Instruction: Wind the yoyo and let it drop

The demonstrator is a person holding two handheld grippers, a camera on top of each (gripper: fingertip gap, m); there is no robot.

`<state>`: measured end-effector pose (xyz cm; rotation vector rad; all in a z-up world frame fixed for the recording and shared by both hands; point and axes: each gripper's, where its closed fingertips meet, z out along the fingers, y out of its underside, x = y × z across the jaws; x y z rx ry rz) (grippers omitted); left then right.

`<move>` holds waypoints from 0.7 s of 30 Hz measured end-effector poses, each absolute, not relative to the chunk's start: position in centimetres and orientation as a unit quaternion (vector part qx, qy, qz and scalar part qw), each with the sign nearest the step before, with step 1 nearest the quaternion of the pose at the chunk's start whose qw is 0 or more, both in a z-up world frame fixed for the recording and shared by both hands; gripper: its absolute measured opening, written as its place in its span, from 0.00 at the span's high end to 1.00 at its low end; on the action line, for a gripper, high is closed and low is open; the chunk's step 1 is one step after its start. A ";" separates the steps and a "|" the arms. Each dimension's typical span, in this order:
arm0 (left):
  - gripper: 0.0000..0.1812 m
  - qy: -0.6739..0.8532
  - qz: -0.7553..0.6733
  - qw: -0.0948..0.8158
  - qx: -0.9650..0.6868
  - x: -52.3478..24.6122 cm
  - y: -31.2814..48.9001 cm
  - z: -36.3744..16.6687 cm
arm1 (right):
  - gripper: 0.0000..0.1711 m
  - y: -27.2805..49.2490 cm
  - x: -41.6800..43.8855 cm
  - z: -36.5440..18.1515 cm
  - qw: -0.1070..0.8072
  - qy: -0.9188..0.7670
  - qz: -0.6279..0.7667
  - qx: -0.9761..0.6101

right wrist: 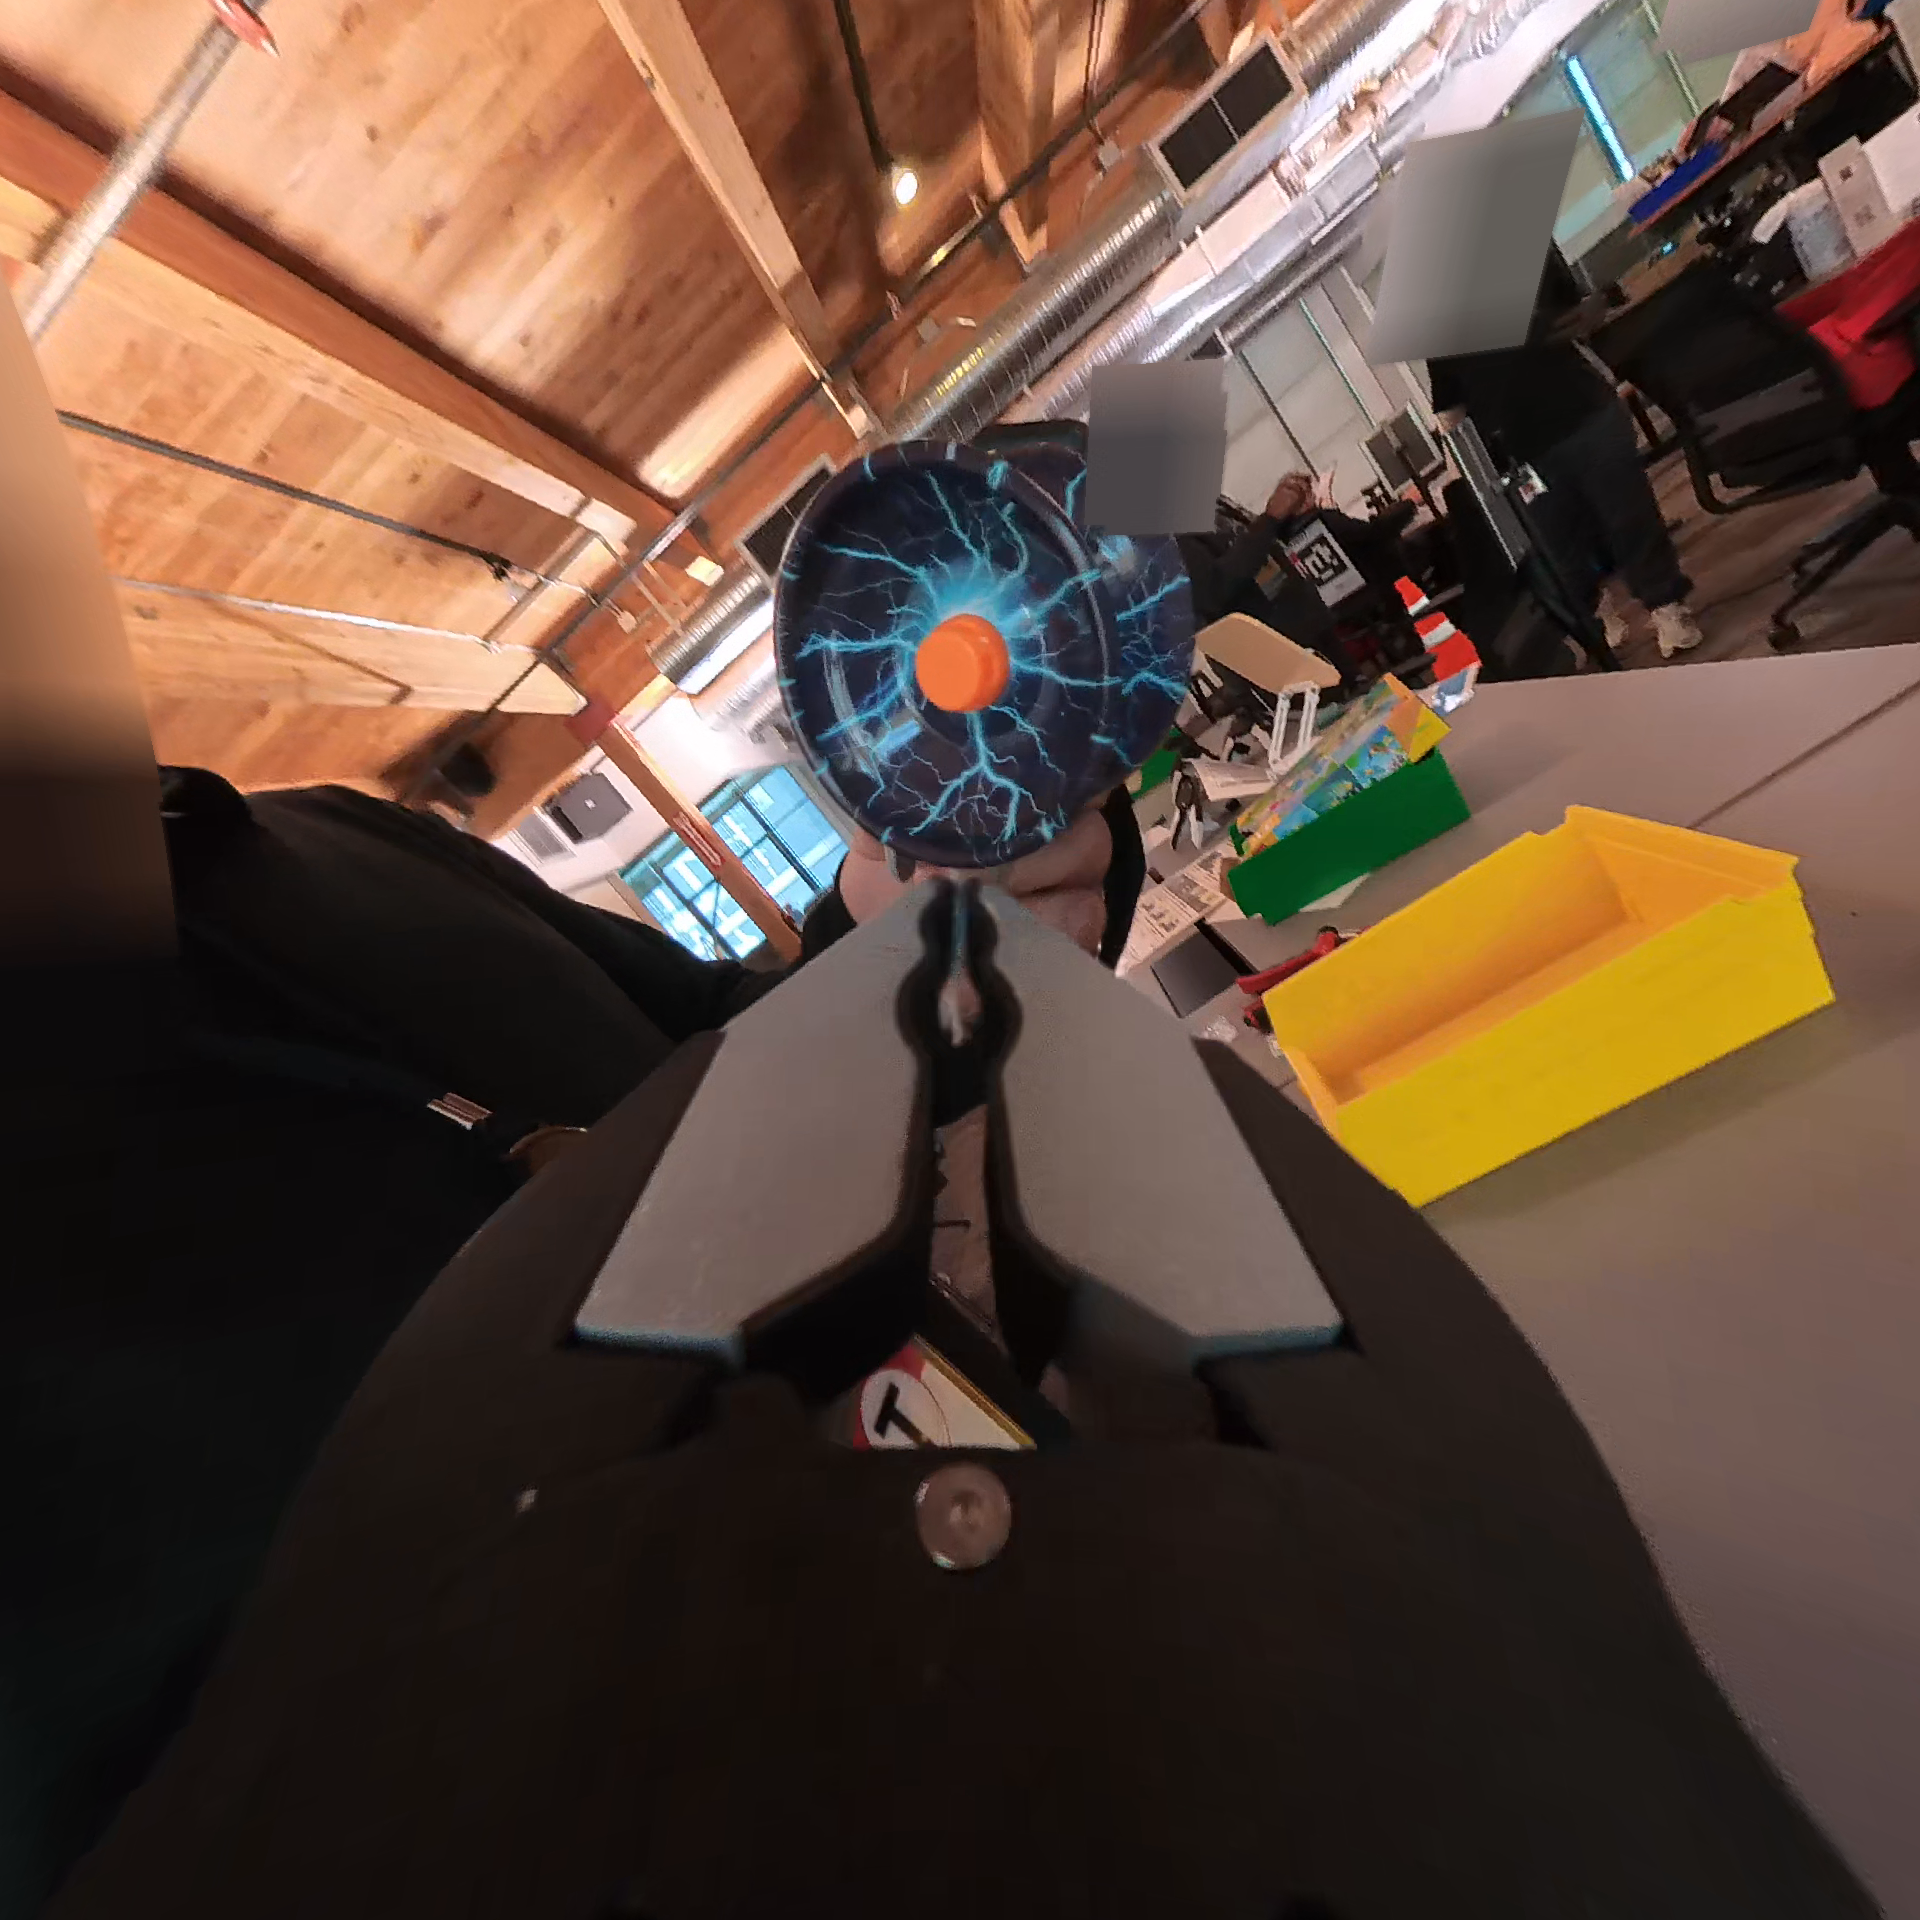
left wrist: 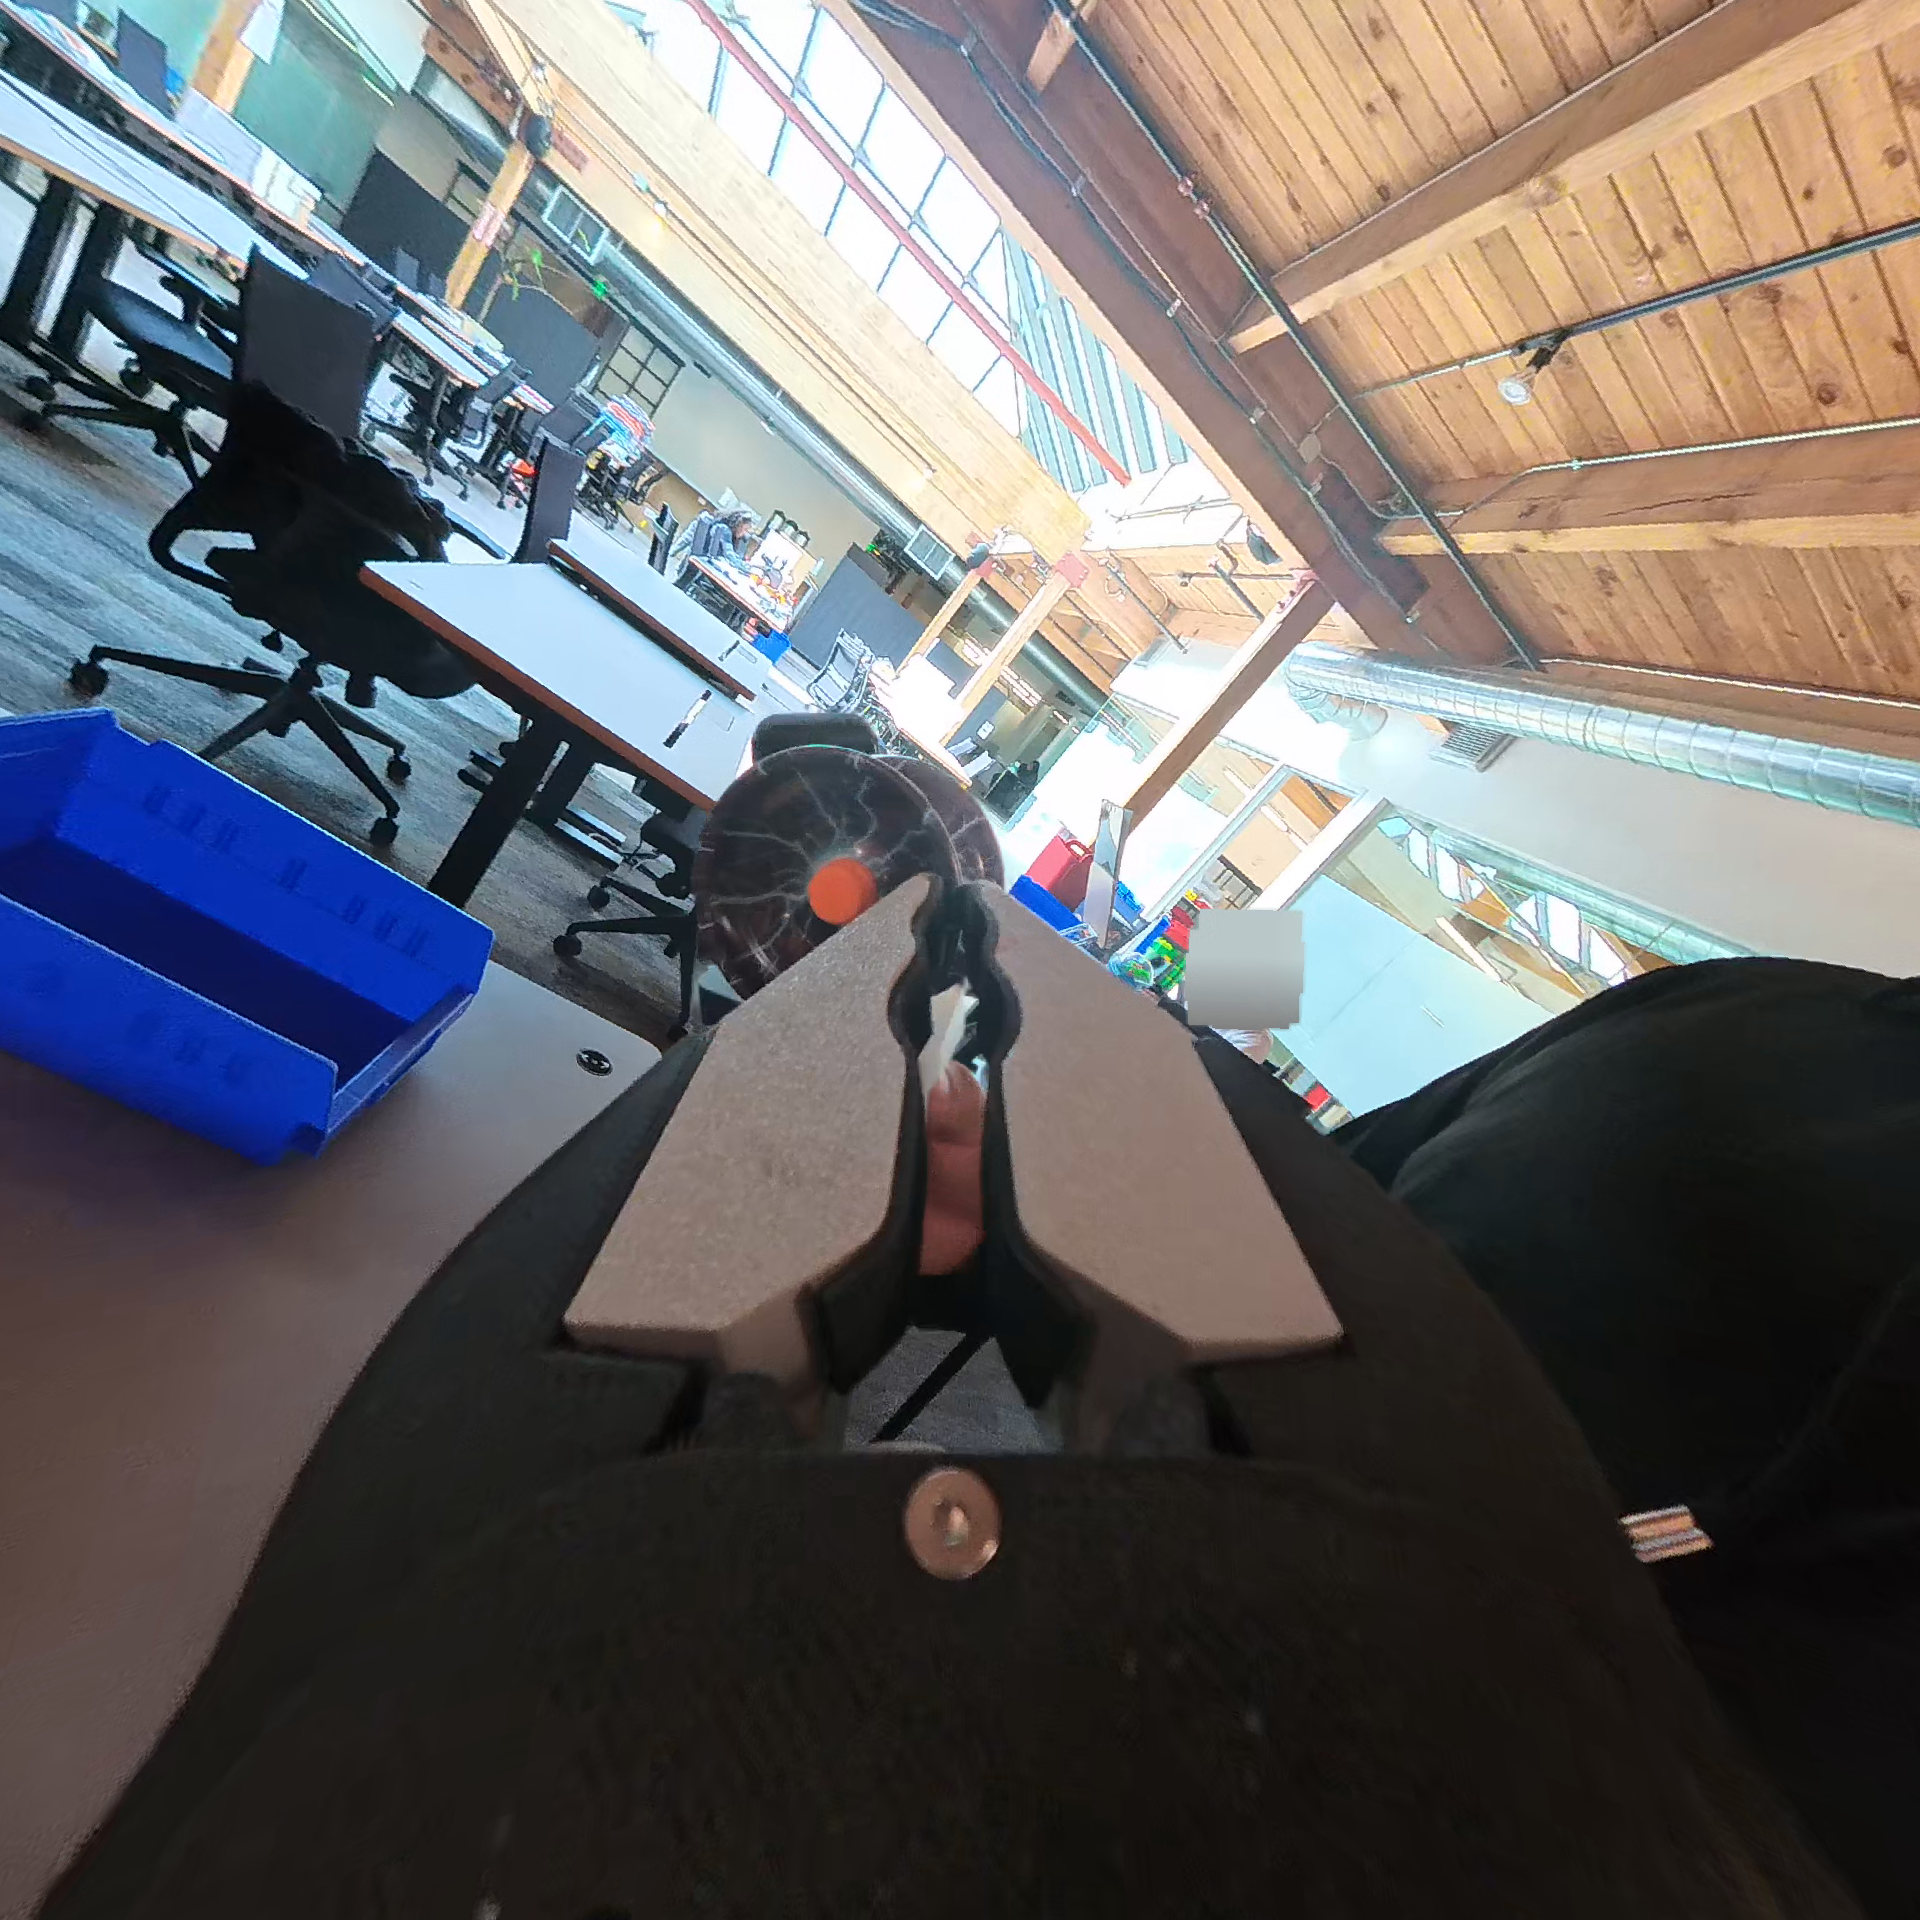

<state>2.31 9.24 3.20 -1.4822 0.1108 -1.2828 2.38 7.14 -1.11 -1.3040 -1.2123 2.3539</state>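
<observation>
Yoyo (right wrist: 982, 665) hangs in the air just past both gripper tips, dark with blue lightning marks and an orange hub. The right gripper (right wrist: 961, 914) has its jaws nearly closed on the white string (right wrist: 954, 1003). The left gripper (left wrist: 951, 904) likewise pinches string (left wrist: 951, 1013) between almost closed jaws, the yoyo (left wrist: 821, 883) beyond. Farther off, a yellow bin (right wrist: 1548, 997) and a blue bin (left wrist: 218, 935) sit on the worktop (right wrist: 1662, 1403).

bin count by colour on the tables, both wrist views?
blue bin: 1
yellow bin: 1
green bin: 1
total: 3
</observation>
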 end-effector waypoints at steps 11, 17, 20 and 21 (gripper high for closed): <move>1.00 0.061 -0.523 0.542 -0.655 4.0 11.4 1.8 | 1.00 7.3 7.3 -0.6 0.113 -0.423 0.770 -0.465; 1.00 0.130 -0.516 0.489 -0.691 9.7 14.0 -0.9 | 1.00 9.7 13.0 1.8 0.154 -0.411 0.764 -0.474; 1.00 0.173 -0.518 0.464 -0.697 12.9 14.6 -1.8 | 1.00 11.3 15.5 3.0 0.169 -0.394 0.761 -0.486; 1.00 0.190 -0.524 0.455 -0.695 14.0 14.6 -1.8 | 1.00 11.6 16.3 3.4 0.174 -0.391 0.758 -0.492</move>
